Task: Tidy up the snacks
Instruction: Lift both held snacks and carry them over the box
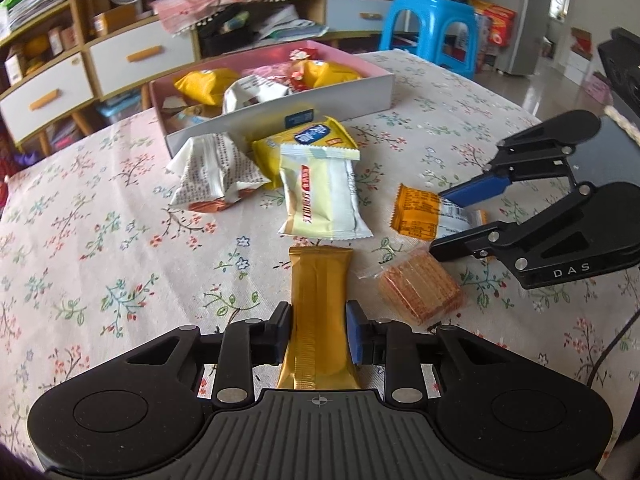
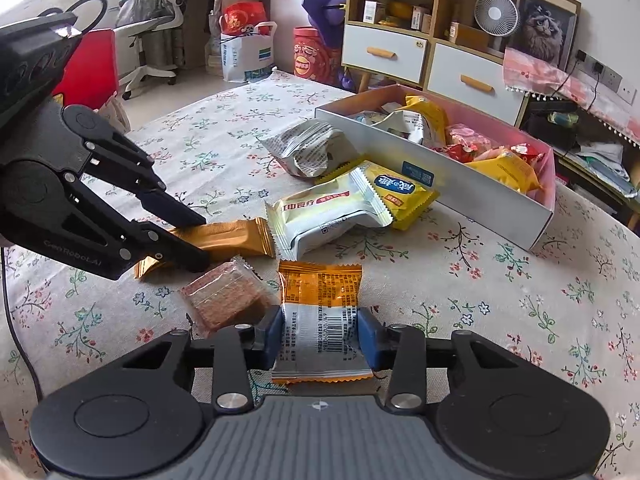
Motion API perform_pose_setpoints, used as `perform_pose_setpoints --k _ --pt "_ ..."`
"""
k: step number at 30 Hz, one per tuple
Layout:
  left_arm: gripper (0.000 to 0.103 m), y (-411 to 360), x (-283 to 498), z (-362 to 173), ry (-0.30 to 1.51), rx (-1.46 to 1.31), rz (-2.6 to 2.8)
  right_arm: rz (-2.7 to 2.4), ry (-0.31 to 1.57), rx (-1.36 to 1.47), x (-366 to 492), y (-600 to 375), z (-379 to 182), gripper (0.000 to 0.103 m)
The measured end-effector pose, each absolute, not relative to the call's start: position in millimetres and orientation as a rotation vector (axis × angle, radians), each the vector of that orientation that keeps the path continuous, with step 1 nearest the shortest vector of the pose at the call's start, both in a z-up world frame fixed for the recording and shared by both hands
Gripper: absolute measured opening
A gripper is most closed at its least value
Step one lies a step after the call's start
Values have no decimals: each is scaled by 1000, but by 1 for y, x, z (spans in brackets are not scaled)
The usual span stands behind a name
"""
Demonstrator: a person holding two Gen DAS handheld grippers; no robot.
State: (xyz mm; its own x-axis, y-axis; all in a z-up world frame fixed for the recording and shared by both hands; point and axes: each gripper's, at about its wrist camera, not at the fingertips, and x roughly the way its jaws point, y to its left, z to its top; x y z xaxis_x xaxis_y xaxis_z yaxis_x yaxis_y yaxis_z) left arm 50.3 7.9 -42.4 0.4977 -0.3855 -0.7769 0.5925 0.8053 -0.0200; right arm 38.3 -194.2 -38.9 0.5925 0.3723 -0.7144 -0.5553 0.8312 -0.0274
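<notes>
My left gripper (image 1: pixel 319 332) is shut on a gold snack bar (image 1: pixel 320 280) that lies lengthwise on the floral tablecloth, both pads pressing its sides. My right gripper (image 2: pixel 321 336) is shut on an orange and white packet (image 2: pixel 320 292) with a barcode. From the left wrist view the right gripper (image 1: pixel 452 222) holds that packet (image 1: pixel 416 212) at the right. The right wrist view shows the left gripper (image 2: pixel 202 242) on the gold bar (image 2: pixel 236 236). A pink-lined box (image 1: pixel 300 108) at the back holds several snacks.
Loose on the cloth lie a cream packet (image 1: pixel 320 196), a yellow packet (image 1: pixel 304 140), a white printed packet (image 1: pixel 212 172) and a clear-wrapped wafer (image 1: pixel 420 288) between the grippers. A blue stool (image 1: pixel 428 28) and drawers stand beyond the table. A black cable (image 1: pixel 612 344) crosses the right edge.
</notes>
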Motion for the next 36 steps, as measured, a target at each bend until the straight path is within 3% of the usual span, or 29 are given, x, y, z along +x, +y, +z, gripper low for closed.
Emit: perform_pose_setpoints --k 36 --pt "26 -18 100 28 749 103 -527 394 658 -134 90 -206 24 28"
